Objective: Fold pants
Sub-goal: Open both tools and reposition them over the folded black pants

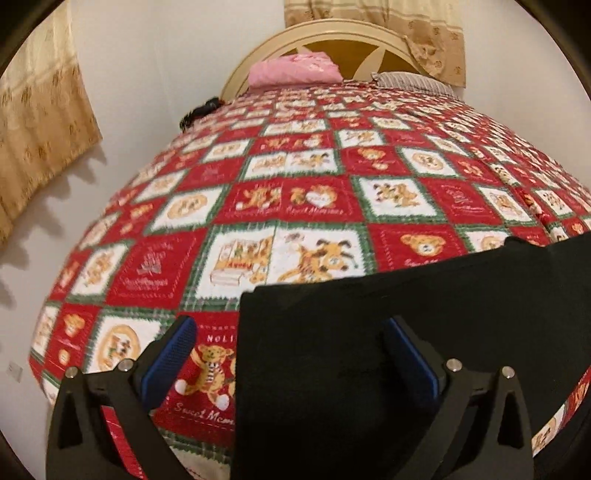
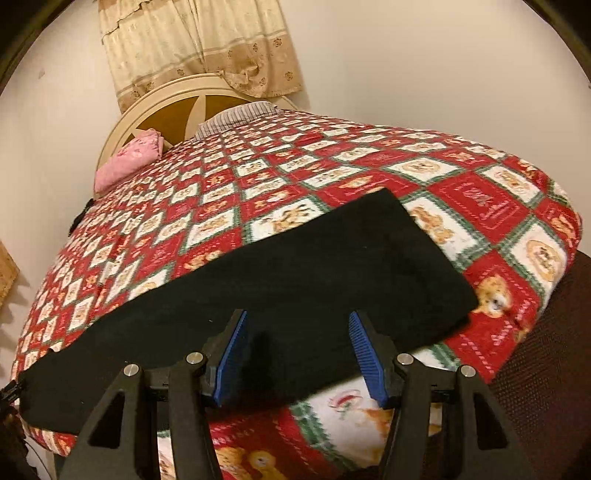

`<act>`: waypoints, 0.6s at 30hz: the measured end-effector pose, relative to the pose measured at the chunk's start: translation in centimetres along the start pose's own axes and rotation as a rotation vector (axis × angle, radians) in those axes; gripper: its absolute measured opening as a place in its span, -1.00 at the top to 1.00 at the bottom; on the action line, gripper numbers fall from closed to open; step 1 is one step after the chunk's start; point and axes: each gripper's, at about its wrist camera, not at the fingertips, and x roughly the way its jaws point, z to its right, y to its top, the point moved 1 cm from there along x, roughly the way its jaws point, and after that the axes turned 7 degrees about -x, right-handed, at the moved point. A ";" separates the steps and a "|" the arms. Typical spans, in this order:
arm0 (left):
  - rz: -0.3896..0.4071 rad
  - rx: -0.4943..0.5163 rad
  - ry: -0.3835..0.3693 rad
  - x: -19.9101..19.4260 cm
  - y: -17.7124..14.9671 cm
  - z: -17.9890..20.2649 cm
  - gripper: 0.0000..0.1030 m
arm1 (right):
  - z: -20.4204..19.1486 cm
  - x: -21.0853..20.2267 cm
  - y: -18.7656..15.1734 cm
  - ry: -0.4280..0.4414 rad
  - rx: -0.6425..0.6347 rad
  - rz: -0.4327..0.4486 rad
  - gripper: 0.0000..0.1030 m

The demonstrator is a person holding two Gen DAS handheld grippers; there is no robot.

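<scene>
1. The black soft-fabric pants point(image 2: 280, 280) lie flat on the bed, on its red, white and green teddy-bear patchwork quilt point(image 1: 295, 184), as one long narrow band with straight edges. To my eye they look already folded lengthwise, leg on leg, though the dark cloth hides any seam or layer line.

2. From the right tool point(image 2: 297, 354) the band runs from just under its blue ribbed pads away to the left and ahead to the right. Its square far end stops short of the quilt's edge.

3. The right tool's jaws stand partly apart with nothing between the pads. It hovers just above the near edge of the pants and grips nothing.

4. The left tool point(image 1: 291, 354) stands at its widest. One end of the band lies below and ahead of it. The right-hand pad sits over the black cloth, the left-hand pad over bare quilt. No fabric is pinched.

5. My judgement: the lengthwise fold is done, and the crosswise folds are left. The band is still full length, so an end has to be picked up and carried over the other.

6. Far ahead of both tools, a pink pillow point(image 1: 295, 68) and a striped pillow point(image 2: 236, 116) lie by the cream headboard point(image 1: 332, 33), well apart from the pants.
</scene>
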 end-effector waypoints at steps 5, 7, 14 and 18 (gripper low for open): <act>0.029 0.012 -0.020 -1.1 0.9 1.3 -1.00 | -0.1 0.1 0.0 -0.005 -0.008 -0.003 -0.13; 0.032 0.012 -0.031 -1.1 1.1 1.8 -1.00 | 0.2 -0.1 -0.1 -0.015 -0.004 0.001 -0.13; 0.001 0.035 -0.054 -0.2 0.8 3.9 -1.00 | 0.7 0.0 -0.4 -0.016 -0.003 0.004 -0.13; -0.017 0.045 -0.062 0.1 0.5 4.8 -1.00 | 0.5 0.0 -0.6 -0.024 -0.020 0.013 -0.13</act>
